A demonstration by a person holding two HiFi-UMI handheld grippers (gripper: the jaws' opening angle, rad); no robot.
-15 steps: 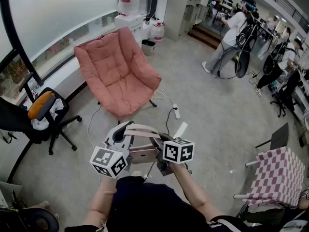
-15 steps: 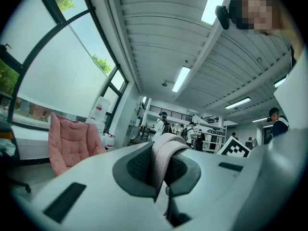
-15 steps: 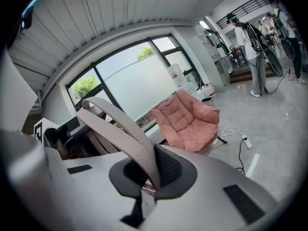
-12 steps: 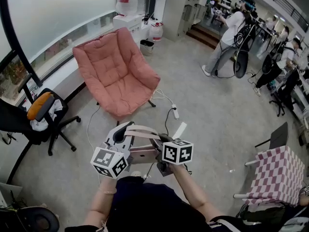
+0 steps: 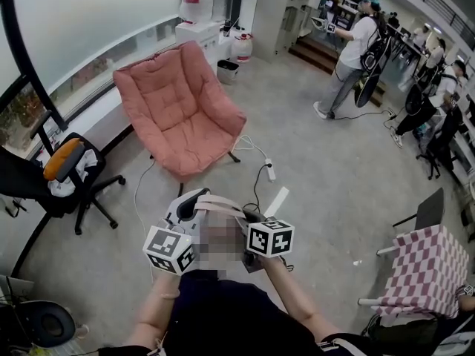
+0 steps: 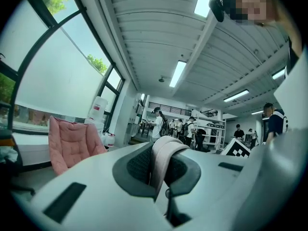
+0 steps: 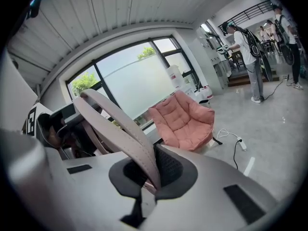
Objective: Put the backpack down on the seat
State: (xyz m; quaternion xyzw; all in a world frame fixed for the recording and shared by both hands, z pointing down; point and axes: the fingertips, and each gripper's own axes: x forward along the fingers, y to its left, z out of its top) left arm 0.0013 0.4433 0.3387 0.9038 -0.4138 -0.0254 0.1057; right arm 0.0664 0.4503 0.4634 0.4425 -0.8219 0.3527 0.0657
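The seat is a pink padded chair by the window, a few steps ahead of me; it also shows as the pink chair and the pink chair in the two gripper views. I carry a pale pink backpack close to my body by its straps; a mosaic patch hides its body. My left gripper is shut on one strap, which runs up between its pads. My right gripper is shut on the other strap, which rises to the upper left.
A black office chair with an orange cushion stands at the left. A power strip and cable lie on the floor right of the pink chair. A checkered chair is at the right. Several people stand at the back right.
Both grippers and the backpack stay in nearly the same place in front of me. The person at the back right has stepped a little further away.
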